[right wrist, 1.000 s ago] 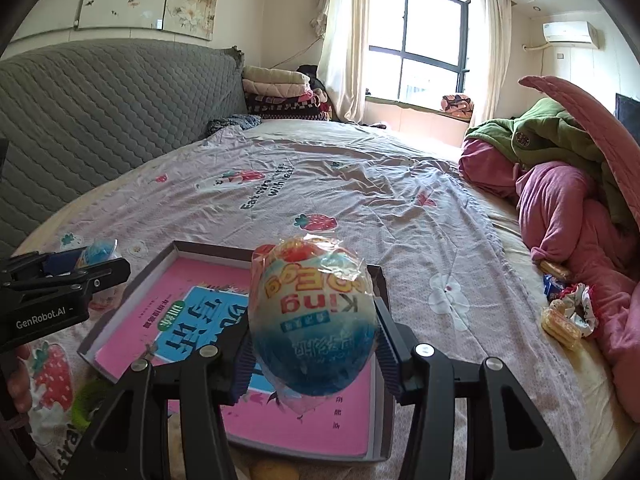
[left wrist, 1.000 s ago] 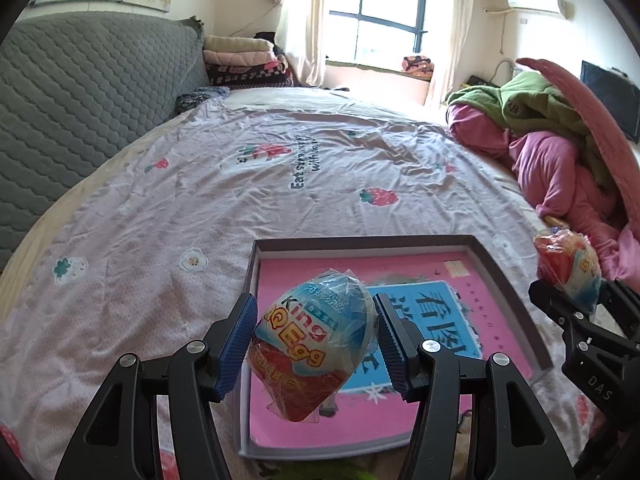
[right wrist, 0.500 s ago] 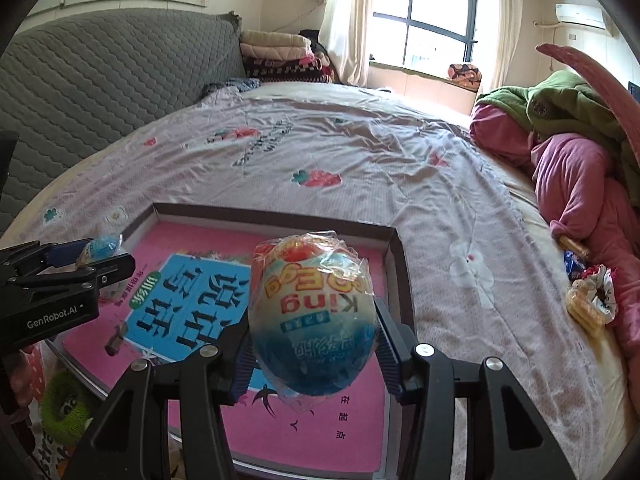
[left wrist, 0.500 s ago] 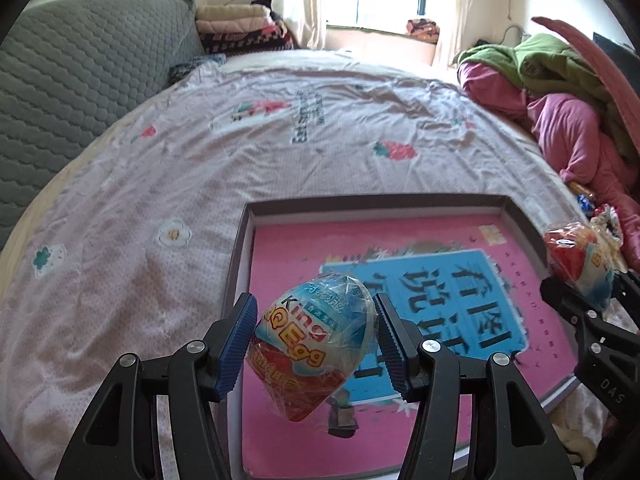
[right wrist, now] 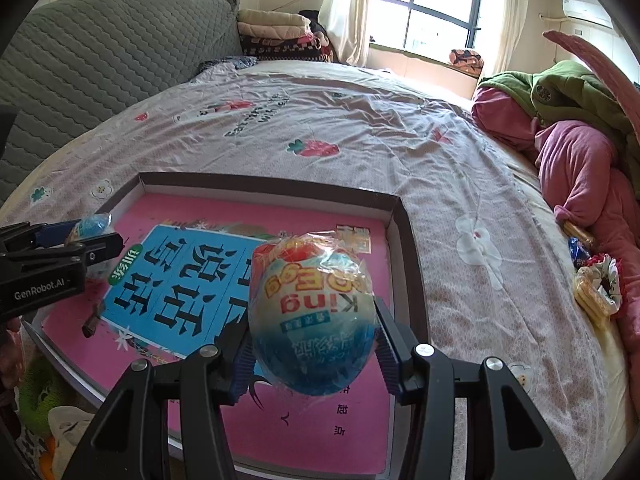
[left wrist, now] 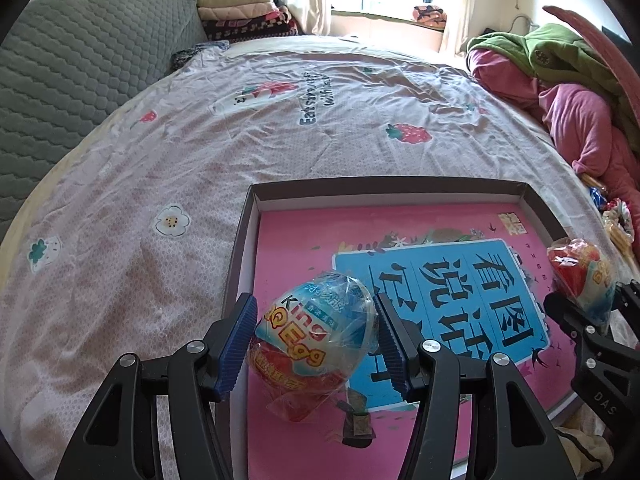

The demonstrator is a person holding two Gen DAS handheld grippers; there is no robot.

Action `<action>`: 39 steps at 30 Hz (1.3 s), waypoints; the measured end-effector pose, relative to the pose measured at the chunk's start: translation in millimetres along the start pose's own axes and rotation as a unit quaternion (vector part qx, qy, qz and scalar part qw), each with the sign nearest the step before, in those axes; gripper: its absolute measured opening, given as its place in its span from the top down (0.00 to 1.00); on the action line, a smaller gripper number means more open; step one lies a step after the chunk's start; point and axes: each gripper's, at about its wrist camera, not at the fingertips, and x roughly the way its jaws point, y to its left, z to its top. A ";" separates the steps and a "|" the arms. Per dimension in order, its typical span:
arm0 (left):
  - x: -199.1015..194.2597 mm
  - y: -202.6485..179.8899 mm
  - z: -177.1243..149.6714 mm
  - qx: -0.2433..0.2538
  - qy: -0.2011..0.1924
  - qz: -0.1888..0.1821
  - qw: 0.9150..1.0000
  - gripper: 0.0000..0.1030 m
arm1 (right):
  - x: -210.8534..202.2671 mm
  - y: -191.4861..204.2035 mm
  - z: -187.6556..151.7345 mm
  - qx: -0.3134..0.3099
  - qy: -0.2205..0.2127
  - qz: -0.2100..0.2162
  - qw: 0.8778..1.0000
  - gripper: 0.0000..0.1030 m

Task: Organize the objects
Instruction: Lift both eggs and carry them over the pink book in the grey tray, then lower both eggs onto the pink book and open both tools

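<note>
My left gripper (left wrist: 316, 342) is shut on a wrapped King Egg (left wrist: 314, 338), red end down, over the near left part of a shallow box (left wrist: 384, 186) with a pink and blue printed floor. The right gripper (right wrist: 314, 338) is shut on a second King Egg (right wrist: 312, 312), blue end down, over the box (right wrist: 400, 216) near its right wall. In the left wrist view the right gripper's egg (left wrist: 582, 274) shows at the right edge. From the right wrist camera the left gripper (right wrist: 60, 252) appears at the left edge, over the box's left side.
The box lies on a bed with a pale strawberry-print sheet (left wrist: 280, 128). A heap of pink and green bedding (right wrist: 576, 132) lies at the right. Small wrapped snacks (right wrist: 596, 280) lie on the sheet right of the box. A grey quilted headboard (left wrist: 80, 60) runs along the left.
Both grippers have come down and tilted further toward the box, each still holding its egg. The box now fills more of both views.
</note>
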 end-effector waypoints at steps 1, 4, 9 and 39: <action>0.2 0.5 -0.4 -0.001 0.000 -0.001 1.000 0.41 | 1.2 0.2 -0.5 -0.001 0.002 -0.001 1.000 0.49; 0.3 0.7 -1.1 -0.004 -0.001 -0.002 1.000 0.41 | 3.9 2.5 -2.1 -0.003 0.007 0.001 1.000 0.49; -0.8 -2.0 -3.0 0.000 -0.004 -0.004 1.000 0.41 | 8.0 5.2 -3.5 -0.005 0.012 0.000 1.000 0.49; 13.1 -0.5 -3.1 -0.020 0.023 -0.037 0.999 0.40 | 13.7 -4.5 -9.6 0.017 0.035 -0.004 0.999 0.49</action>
